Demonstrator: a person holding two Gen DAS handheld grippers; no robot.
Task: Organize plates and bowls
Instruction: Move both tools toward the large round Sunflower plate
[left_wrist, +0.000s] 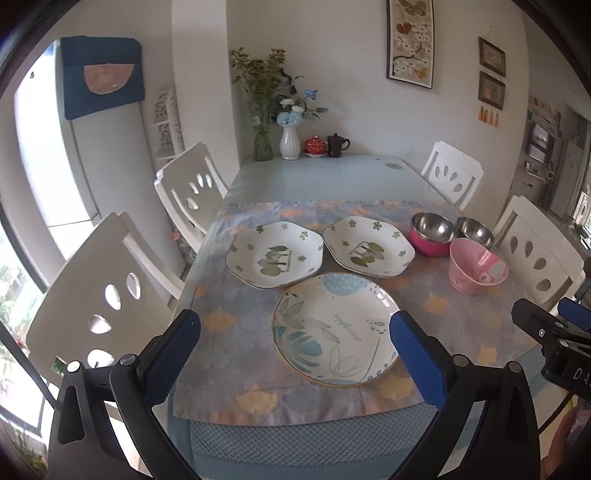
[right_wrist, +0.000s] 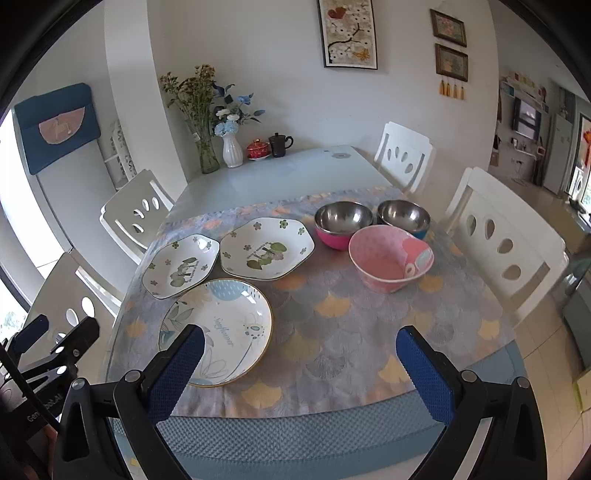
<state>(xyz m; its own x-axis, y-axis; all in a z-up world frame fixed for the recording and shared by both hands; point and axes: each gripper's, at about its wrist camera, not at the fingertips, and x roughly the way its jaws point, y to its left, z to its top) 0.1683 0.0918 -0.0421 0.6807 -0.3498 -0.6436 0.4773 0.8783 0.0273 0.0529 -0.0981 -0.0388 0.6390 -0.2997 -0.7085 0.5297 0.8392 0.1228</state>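
Bowls (right_wrist: 390, 256) and plates (left_wrist: 336, 328), all empty

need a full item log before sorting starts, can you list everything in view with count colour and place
round plate: 1, white with blue leaves, near edge of cloth
hexagonal plates: 2, white with green flowers, side by side behind the round plate
pink bowl: 1, pink pattern, right of the plates
steel bowls: 2, one pink outside, one blue outside, behind the pink bowl
tablecloth: 1, grey with yellow leaves, over the table
vases: 2, white and clear glass, far end, with flowers
red lidded cup: 1, far end
dark mug: 1, far end
chairs: 4, white, two per side
left gripper: open, above near edge
right gripper: open, above near edge
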